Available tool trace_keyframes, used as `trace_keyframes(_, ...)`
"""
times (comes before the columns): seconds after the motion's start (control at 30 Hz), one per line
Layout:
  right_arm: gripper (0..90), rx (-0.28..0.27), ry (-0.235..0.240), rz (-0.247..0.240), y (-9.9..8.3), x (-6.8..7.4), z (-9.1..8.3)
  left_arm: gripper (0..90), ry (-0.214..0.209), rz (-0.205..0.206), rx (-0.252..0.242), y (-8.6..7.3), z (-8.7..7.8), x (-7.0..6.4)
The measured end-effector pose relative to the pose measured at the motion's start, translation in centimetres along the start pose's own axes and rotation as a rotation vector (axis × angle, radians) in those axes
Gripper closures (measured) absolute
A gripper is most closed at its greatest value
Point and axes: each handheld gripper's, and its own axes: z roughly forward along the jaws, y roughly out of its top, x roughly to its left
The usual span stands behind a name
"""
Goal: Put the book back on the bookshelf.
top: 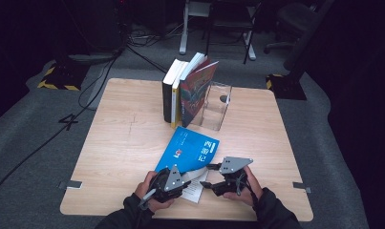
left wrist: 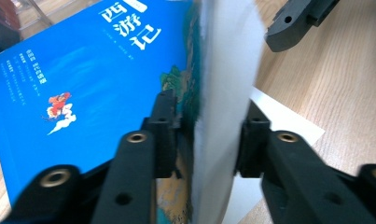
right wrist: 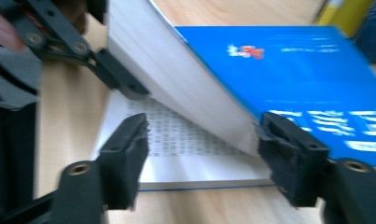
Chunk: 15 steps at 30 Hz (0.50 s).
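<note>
My left gripper (left wrist: 202,135) is clamped on the lifted front part of the blue paperback book (top: 192,150), its jaws pressing the blue cover and the white page block from either side. The book lies at the near middle of the light wooden surface (top: 123,143), opened over a printed page. My right gripper (right wrist: 202,149) stands wide, its jaws either side of the raised page edge, gripping nothing. Behind, a row of upright books (top: 183,90) leans beside a clear plastic stand (top: 218,105).
</note>
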Motion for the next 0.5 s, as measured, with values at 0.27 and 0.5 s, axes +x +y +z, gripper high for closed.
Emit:
trace_keyframes(0.27, 29.0, 0.003, -0.066, -0.033, 0.0, -0.7, -0.2, 70.2, -0.037, -0.007, -0.023, -0.2, -0.4, 0.6)
trace_keyframes(0.5, 26.7, 0.021, -0.064, -0.084, 0.0, -1.3, 1.0, 70.3, -0.072, -0.016, -0.046, -0.5, -1.1, 1.3)
